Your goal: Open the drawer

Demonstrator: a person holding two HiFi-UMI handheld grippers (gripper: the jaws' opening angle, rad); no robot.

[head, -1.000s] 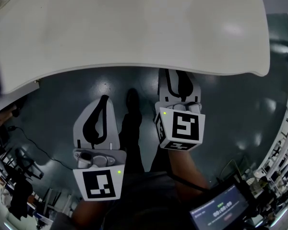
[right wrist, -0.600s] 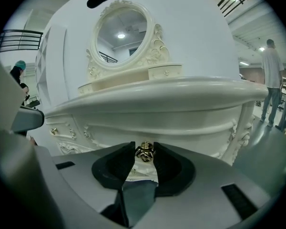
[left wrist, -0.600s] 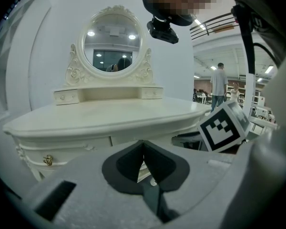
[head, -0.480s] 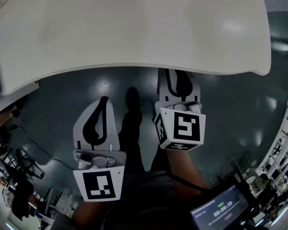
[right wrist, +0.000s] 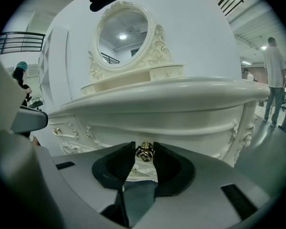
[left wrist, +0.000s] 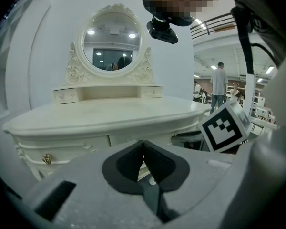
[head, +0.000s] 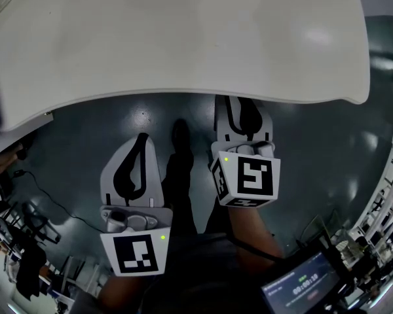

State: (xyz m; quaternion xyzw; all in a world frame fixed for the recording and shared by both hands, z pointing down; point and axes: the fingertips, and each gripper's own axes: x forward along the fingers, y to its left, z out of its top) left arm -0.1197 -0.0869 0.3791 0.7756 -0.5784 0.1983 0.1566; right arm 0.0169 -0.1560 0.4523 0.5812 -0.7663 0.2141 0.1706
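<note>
A white dressing table (head: 183, 38) fills the top of the head view. Its curved drawer front (right wrist: 190, 128) faces the right gripper view and carries a small brass knob (right wrist: 144, 151). My right gripper (right wrist: 144, 154) is shut on that knob, one dark pad on each side of it. From the head, the right gripper (head: 242, 104) reaches under the table's edge, which hides its tips. My left gripper (head: 141, 138) hangs back over the floor, left of the right one. In its own view the left gripper (left wrist: 143, 145) is shut, holding nothing, and it faces the table's left drawer.
An oval mirror (right wrist: 124, 30) with small drawers beside it stands on the tabletop. Another brass knob (left wrist: 46, 159) sits on the left drawer. A carved table leg (right wrist: 240, 137) stands at the right. A person (right wrist: 275, 80) stands far off. A screen (head: 301, 286) and cables (head: 26, 205) lie low on the floor.
</note>
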